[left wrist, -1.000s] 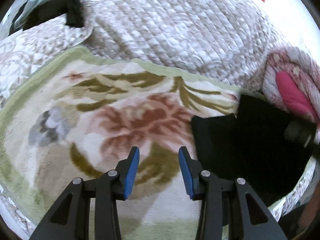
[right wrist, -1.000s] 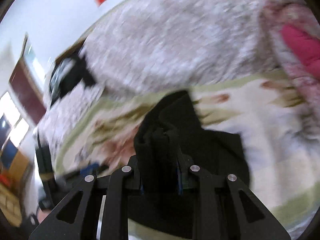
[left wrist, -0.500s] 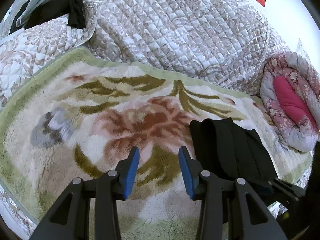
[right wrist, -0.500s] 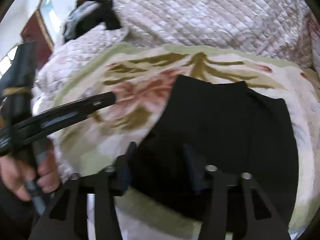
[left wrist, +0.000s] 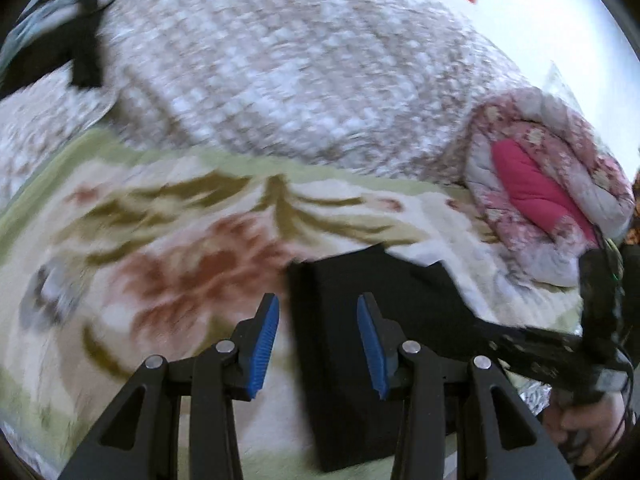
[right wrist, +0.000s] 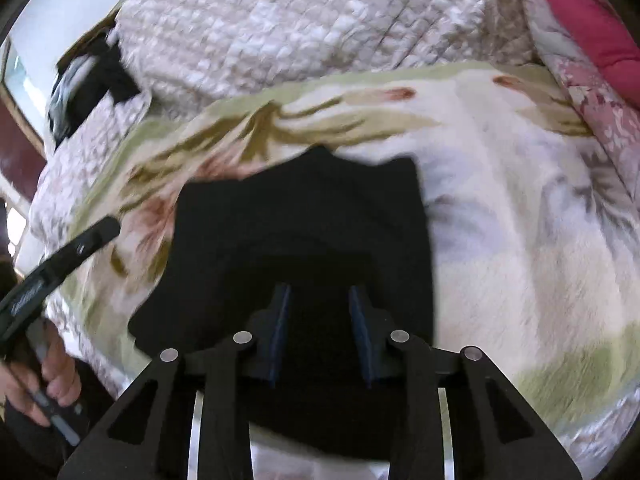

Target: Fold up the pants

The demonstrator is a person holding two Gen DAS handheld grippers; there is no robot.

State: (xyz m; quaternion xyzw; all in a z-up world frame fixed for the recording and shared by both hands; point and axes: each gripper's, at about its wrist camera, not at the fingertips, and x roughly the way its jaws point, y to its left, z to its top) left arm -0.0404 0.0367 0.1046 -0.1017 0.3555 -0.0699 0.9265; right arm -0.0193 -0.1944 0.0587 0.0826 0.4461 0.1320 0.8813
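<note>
Since a second earlier, the right hand-held gripper [right wrist: 319, 332] had let go of the black pants [right wrist: 304, 236]; its narrow jaws were closing above them, empty. The left hand-held gripper [left wrist: 318, 344], half open and empty, tilted down over the folded pants' left edge on the floral blanket [left wrist: 160, 248].

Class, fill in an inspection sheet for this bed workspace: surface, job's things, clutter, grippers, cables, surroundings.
Surface: floral blanket spread on a bed.
Job's things: black pants, folded into a compact block, lying on the blanket.
Clutter: quilted cover heaped behind; rolled pink quilt; dark clothes at far left.
Grippers: left gripper open, empty, over the pants' edge; right gripper closing, above the pants, no cloth visibly pinched.
Cables: thin cable by the right gripper's handle.
Surroundings: white wall.
</note>
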